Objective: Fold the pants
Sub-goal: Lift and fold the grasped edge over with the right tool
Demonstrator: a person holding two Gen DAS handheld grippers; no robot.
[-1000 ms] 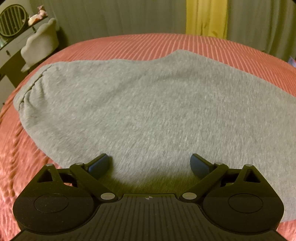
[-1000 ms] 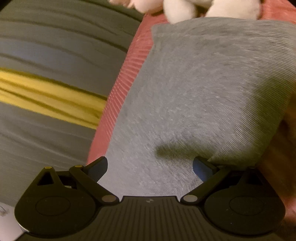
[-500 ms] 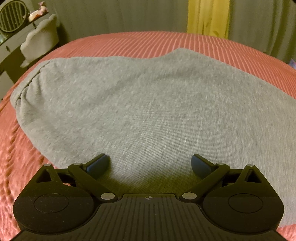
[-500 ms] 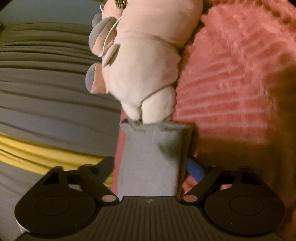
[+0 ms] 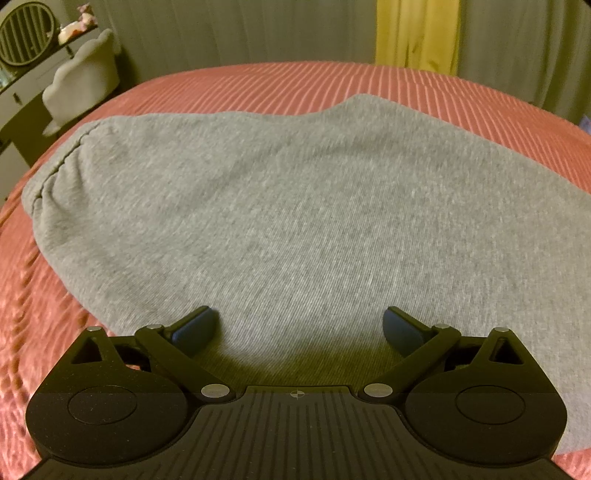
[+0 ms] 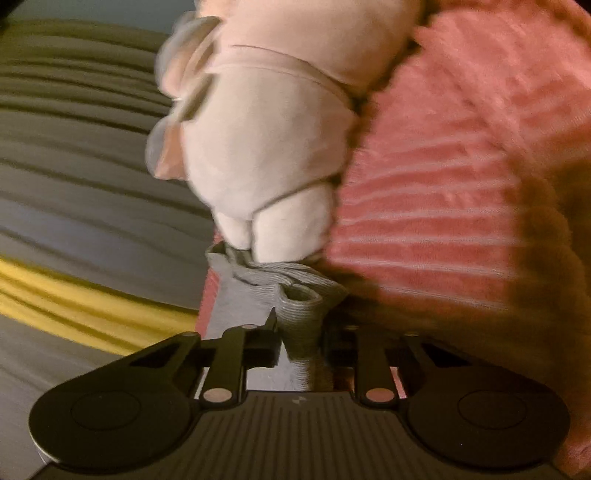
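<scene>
Grey pants [image 5: 295,206] lie spread across a salmon ribbed bedspread [image 5: 280,85] in the left wrist view, gathered waistband at the left. My left gripper [image 5: 299,326] hovers open over the near part of the fabric, nothing between its blue pads. In the right wrist view the narrow leg end of the pants [image 6: 291,295] is bunched into folds. My right gripper [image 6: 299,332] is closing its jaws on that bunched cloth, and the pads press it from both sides.
A pale plush toy [image 6: 266,147] lies on the bedspread [image 6: 443,206] just beyond the pinched leg end. Grey and yellow curtains [image 5: 413,33] hang behind the bed. A white chair [image 5: 85,92] and a dresser stand at the far left.
My right gripper moved along the leg to its end and its jaws went from wide open to pinched on the bunched cloth. The left gripper stayed put and open.
</scene>
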